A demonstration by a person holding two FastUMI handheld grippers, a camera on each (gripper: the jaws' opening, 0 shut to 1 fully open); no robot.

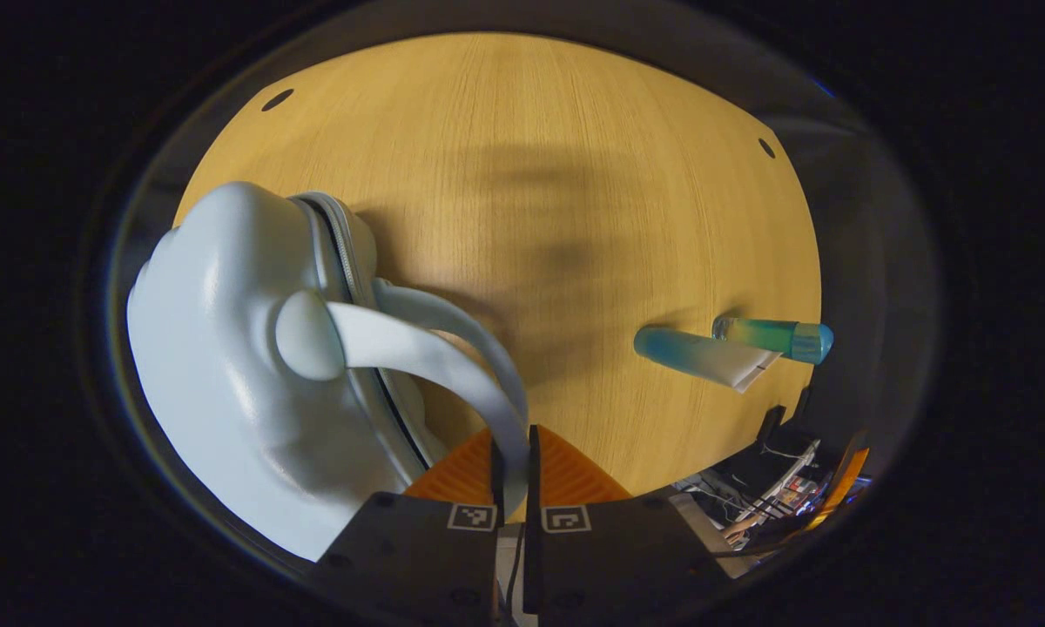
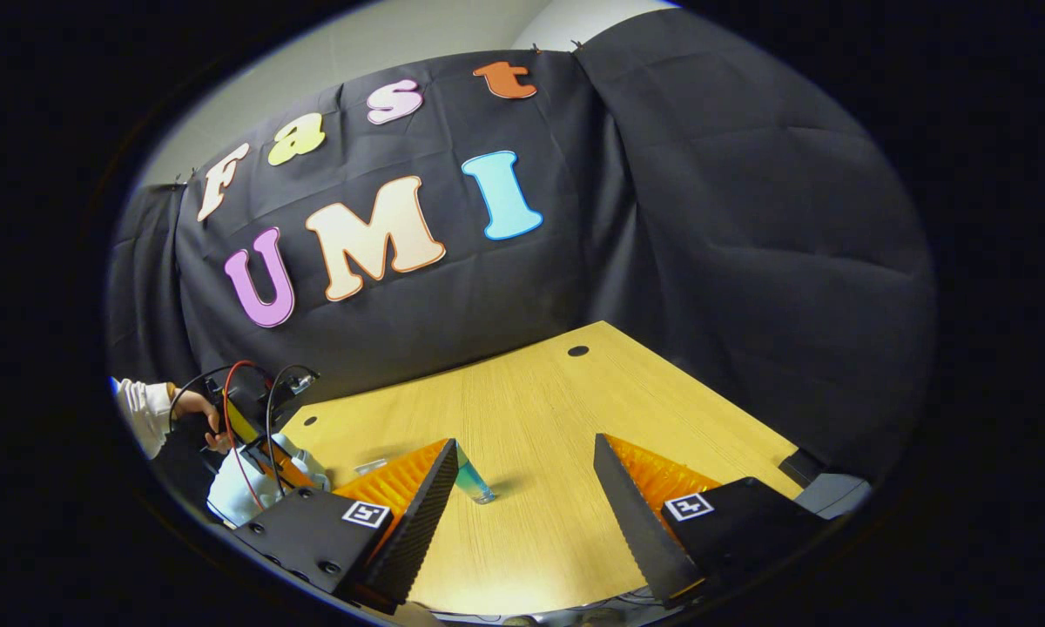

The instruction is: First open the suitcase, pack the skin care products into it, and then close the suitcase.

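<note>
The wooden table (image 1: 575, 174) serves as the reference surface. In the left gripper view, the pale blue suitcase (image 1: 218, 348) stands on the table's left portion, zipper seam closed. The left gripper (image 1: 514, 461) has its fingers pressed together on the suitcase's white handle strap (image 1: 427, 357), which arcs from a round knob on the shell down between them. Two skin care products lie on the table to the right of the suitcase, well apart from it: a teal-and-white tube (image 1: 701, 355) and, touching it, a green-to-blue bottle (image 1: 775, 337). In the right gripper view, the right gripper (image 2: 522, 488) hovers above the table, fingers spread wide, nothing between them.
</note>
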